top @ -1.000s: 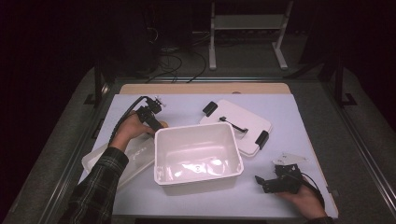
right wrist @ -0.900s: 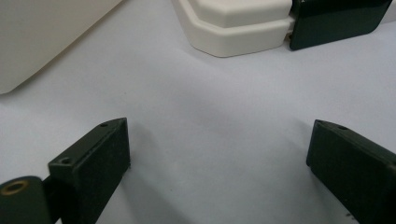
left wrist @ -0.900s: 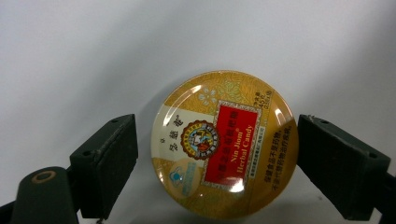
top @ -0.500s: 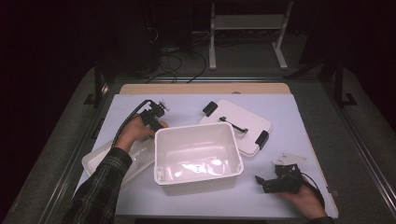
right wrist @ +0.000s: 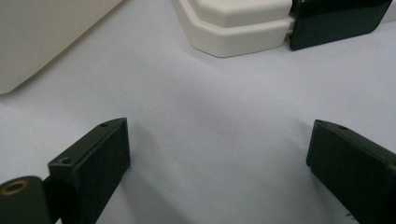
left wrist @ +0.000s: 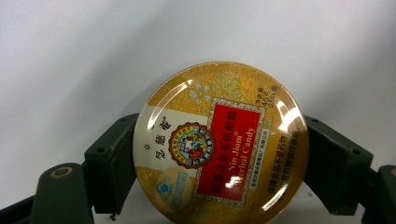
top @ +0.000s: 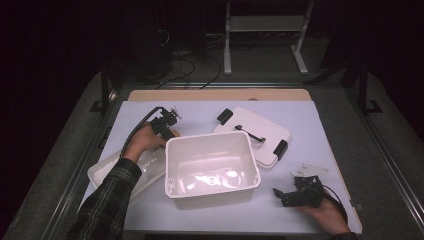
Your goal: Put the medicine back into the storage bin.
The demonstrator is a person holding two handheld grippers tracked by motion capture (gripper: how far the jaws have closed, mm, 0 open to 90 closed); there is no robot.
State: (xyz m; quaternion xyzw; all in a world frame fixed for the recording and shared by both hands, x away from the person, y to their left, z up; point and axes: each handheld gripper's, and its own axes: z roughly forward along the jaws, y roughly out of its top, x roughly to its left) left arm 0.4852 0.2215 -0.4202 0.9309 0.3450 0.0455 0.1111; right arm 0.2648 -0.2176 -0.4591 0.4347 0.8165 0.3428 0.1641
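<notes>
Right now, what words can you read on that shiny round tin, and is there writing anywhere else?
"Nin Jiom Herbal Candy": on the red panel of the round tin, held between the jaws of the left gripper.
"45": small print near the tin's upper right edge; the characters beside it are too small to read.
Chinese characters on the cream band and yellow rim: too blurred to read.
White tub and lid: no writing.

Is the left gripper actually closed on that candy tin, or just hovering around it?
Closed on it. In the left gripper view both jaws press against opposite edges of the round candy tin, with no gap showing on either side.
</notes>
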